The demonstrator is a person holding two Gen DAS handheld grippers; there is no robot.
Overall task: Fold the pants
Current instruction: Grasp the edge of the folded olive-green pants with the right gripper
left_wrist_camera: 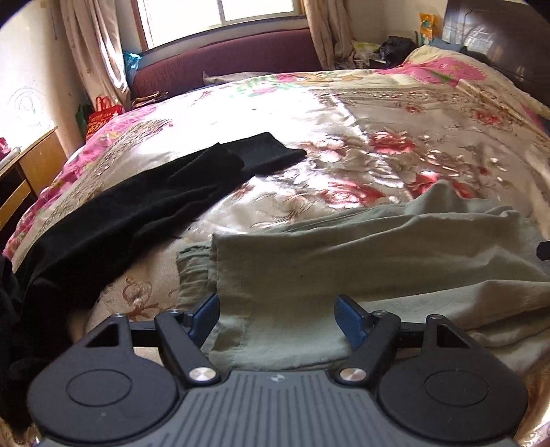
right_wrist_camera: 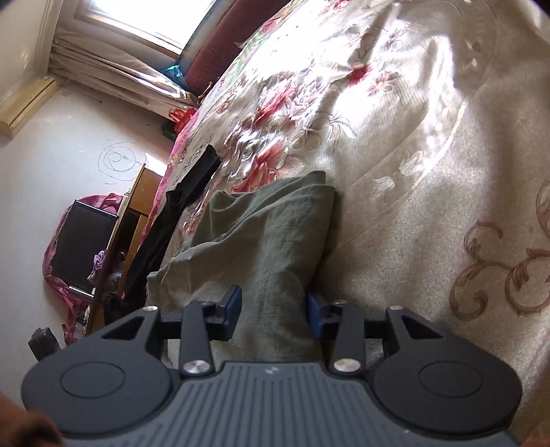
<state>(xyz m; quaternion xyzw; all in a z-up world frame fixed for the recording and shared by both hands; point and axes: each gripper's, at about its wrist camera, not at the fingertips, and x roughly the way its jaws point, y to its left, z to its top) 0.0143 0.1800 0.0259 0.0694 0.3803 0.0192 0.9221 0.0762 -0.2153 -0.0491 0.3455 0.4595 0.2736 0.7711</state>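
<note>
Left claw point(left_wrist_camera: 276, 318): fingers being held apart, green cloth lying between them, unclamped. Right claw point(right_wrist_camera: 273, 311): fingers likewise being held apart, straddling a raised ridge of cloth, probably in readiness for a pinch. Green pants point(left_wrist_camera: 361, 254): being kept bunched and partly doubled at 6 o'clock on the bed point(left_wrist_camera: 395, 113), within reach of both claws. Black garment point(left_wrist_camera: 130, 206): being left aside toward 10 o'clock. Window point(left_wrist_camera: 220, 12): at 12 o'clock, beyond the bed.
</note>
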